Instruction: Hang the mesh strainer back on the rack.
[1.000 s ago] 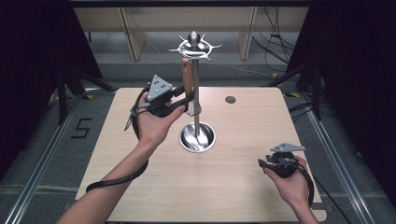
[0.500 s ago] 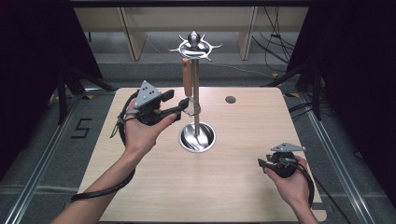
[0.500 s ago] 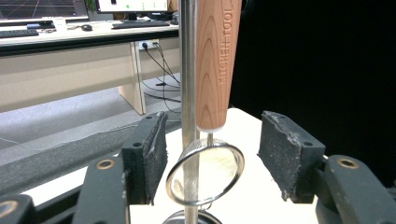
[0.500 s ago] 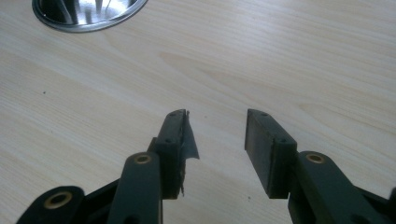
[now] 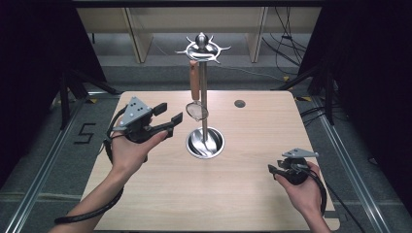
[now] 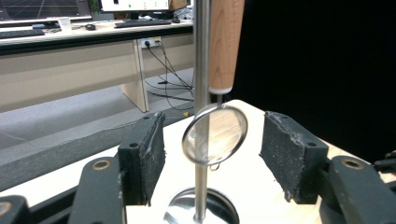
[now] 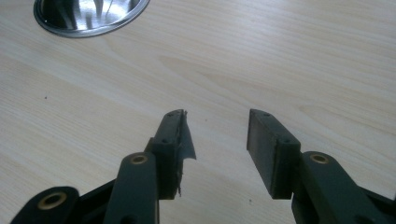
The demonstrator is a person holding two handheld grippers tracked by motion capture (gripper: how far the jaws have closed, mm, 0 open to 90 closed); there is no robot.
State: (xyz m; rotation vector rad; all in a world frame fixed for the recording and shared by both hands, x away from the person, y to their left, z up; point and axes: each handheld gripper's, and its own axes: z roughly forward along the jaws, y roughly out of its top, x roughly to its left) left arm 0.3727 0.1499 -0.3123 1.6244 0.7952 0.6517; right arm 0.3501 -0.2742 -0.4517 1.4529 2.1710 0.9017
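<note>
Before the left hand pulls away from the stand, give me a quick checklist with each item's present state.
1. Left gripper released: ok. Its jaws have just been opening; in the left gripper view the strainer shows between them with gaps on both sides.
2. Strainer hung on the stand: ok. Its wooden handle hangs from a hook at the top.
3. Strainer at rest: cannot tell. It sits tilted beside the pole.
4. Stand upright: ok. The base lies flat on the table.
5. Right gripper out of the way: ok. It is open, empty, low over the table's near right corner.
</note>
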